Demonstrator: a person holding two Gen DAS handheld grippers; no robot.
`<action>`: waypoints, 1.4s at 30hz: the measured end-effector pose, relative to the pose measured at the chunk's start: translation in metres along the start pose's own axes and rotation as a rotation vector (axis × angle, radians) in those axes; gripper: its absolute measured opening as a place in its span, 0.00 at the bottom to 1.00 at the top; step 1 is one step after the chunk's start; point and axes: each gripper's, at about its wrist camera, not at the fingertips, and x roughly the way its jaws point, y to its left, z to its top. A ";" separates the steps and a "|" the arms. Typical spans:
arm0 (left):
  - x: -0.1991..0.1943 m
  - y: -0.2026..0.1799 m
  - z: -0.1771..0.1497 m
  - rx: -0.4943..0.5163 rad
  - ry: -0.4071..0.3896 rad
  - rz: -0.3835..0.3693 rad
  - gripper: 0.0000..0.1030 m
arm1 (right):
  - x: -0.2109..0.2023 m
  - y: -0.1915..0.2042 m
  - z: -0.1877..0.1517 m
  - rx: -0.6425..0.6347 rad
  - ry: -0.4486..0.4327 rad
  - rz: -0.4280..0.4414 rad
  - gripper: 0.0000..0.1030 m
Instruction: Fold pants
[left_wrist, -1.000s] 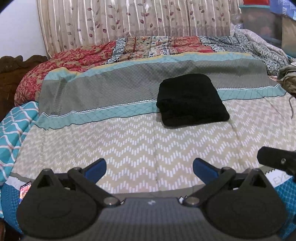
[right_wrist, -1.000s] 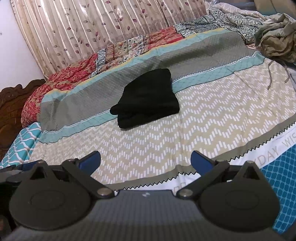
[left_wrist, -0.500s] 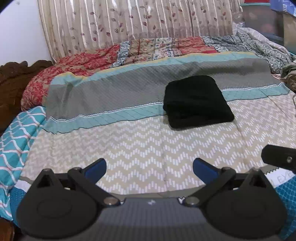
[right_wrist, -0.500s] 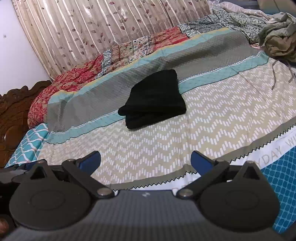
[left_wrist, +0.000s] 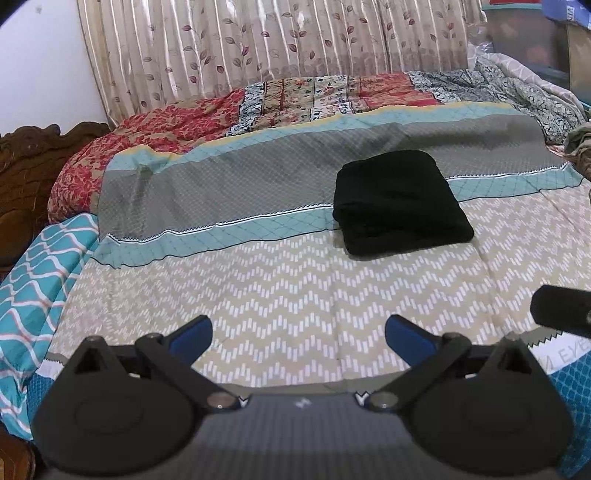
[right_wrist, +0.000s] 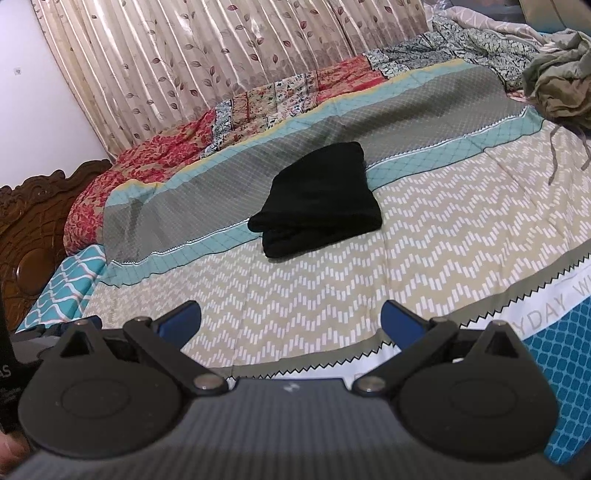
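Observation:
The black pants lie folded into a compact rectangle on the bed, across the grey and teal stripes of the bedspread. They also show in the right wrist view. My left gripper is open and empty, held near the bed's front edge, well short of the pants. My right gripper is open and empty too, also back at the front edge. Part of the right gripper shows at the right side of the left wrist view.
A red patterned quilt is bunched along the back below the curtain. A carved wooden headboard stands at the left. A crumpled olive garment lies at the far right of the bed.
Both grippers have drawn back a little and tilted up, so the pants sit lower in view. The pants have not moved. Both grippers stay open.

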 end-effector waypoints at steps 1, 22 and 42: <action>0.000 0.000 0.000 0.001 0.001 -0.001 1.00 | 0.000 0.000 0.000 0.003 0.003 -0.001 1.00; 0.012 -0.008 -0.012 0.010 0.120 -0.060 1.00 | 0.005 -0.007 -0.006 0.042 0.038 -0.010 1.00; 0.029 0.002 -0.025 -0.016 0.188 0.003 1.00 | 0.011 -0.011 -0.009 0.055 0.071 -0.023 1.00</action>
